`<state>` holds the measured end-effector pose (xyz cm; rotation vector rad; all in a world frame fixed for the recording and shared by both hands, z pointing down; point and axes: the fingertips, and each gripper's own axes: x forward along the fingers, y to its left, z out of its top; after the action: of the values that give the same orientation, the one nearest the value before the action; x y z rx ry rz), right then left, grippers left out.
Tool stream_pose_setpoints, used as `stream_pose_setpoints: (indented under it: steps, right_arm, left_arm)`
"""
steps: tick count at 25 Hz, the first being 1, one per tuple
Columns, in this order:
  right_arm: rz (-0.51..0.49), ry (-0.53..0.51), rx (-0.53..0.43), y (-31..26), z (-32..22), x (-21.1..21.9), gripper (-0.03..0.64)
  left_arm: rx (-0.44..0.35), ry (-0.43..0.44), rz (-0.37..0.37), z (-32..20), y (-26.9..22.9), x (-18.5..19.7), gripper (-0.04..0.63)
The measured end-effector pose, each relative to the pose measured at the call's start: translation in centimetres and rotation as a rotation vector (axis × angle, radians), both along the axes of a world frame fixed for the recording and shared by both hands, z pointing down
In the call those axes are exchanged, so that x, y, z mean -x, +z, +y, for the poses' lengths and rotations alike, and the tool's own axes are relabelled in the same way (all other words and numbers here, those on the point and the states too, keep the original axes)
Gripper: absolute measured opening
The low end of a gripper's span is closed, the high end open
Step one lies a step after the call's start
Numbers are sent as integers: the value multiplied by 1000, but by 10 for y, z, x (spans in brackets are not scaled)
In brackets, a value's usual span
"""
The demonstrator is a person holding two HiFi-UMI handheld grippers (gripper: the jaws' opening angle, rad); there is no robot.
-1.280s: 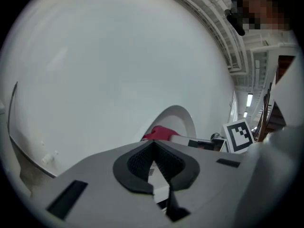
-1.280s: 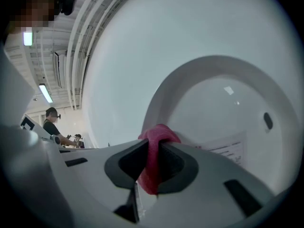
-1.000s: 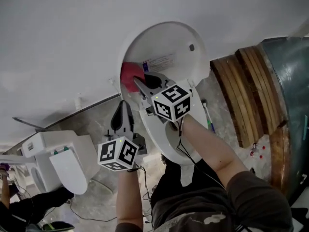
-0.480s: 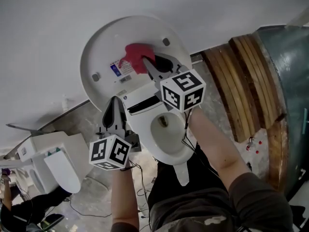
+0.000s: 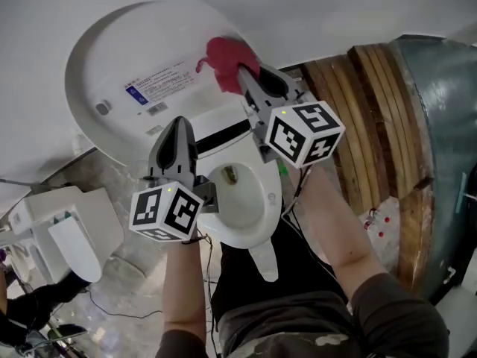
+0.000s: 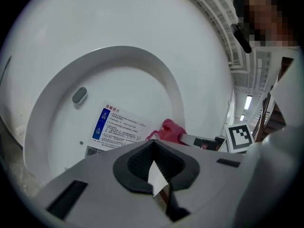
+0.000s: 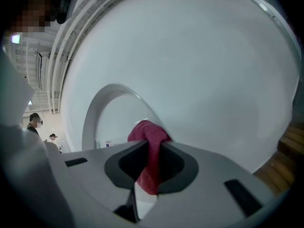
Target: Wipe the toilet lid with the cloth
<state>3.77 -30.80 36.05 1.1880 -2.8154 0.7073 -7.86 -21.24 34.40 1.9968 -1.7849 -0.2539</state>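
Having been swept across the toilet lid (image 5: pixel 127 58) to its right rim, the cloth (image 5: pixel 226 60) is clamped in the right gripper (image 5: pixel 244 74). The left gripper (image 5: pixel 179 124) is closed on nothing; one pass is judged done.

Toilet lid (image 5: pixel 112 66) is standing raised before a white wall (image 5: pixel 335 6), which is closing off the room behind it. The lid's inner face is lying open left of the cloth (image 5: pixel 226 57), carrying only a flat label (image 5: pixel 160 80) and a small grey bumper (image 5: pixel 103 108). Wooden planks (image 5: pixel 380 125) are crowding the right side, near the right gripper (image 5: pixel 244 73) that is clamping the cloth. The left gripper (image 5: pixel 179 125), jaws together, is hanging before the lid's lower edge, beside the bowl (image 5: pixel 242 226).
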Motion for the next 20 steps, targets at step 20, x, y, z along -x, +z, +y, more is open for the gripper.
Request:
stream_pose_setpoints:
  steps: [20]
  right_arm:
    - [19, -374, 4, 23, 135, 232, 49]
  left_arm:
    - [42, -170, -29, 96, 17, 166, 6]
